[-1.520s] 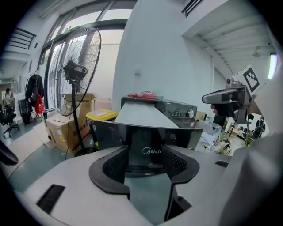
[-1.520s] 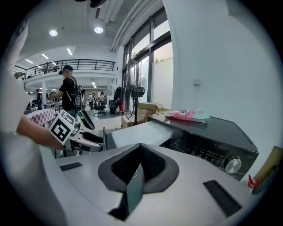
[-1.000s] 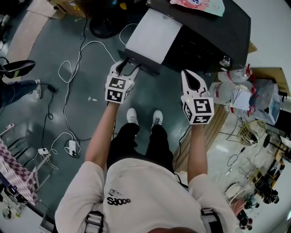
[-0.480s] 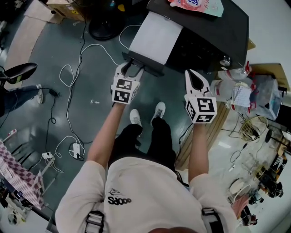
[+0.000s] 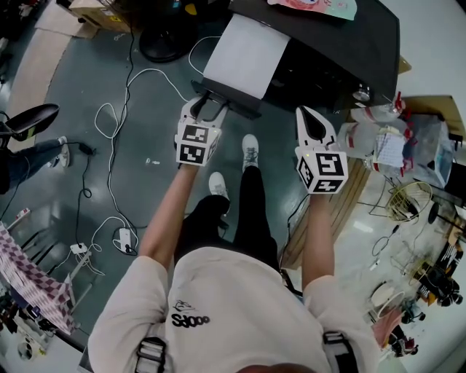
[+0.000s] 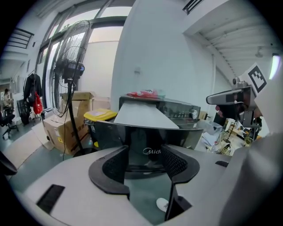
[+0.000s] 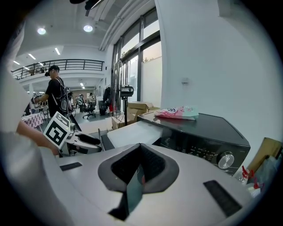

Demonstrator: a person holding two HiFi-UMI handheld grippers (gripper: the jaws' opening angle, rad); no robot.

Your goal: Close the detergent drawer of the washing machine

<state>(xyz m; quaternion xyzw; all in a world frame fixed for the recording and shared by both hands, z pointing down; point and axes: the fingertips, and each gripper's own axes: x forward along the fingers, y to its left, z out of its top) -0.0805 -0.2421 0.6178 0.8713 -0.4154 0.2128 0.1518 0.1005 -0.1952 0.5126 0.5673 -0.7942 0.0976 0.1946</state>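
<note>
While the detergent drawer (image 5: 244, 55) is sticking out of the washing machine (image 5: 342, 51), the left gripper (image 5: 206, 111) is holding its fingers apart at the drawer's front, clamping nothing. An off-centre push is threatening to jam it. The right gripper (image 5: 311, 122) is keeping its fingers together, empty.

One washing machine (image 5: 342, 51), one drawer (image 5: 246, 55), one pink packet (image 5: 313, 7), one fan (image 6: 70, 66), two grippers: left gripper (image 5: 207, 108) and right gripper (image 5: 306, 115).
</note>
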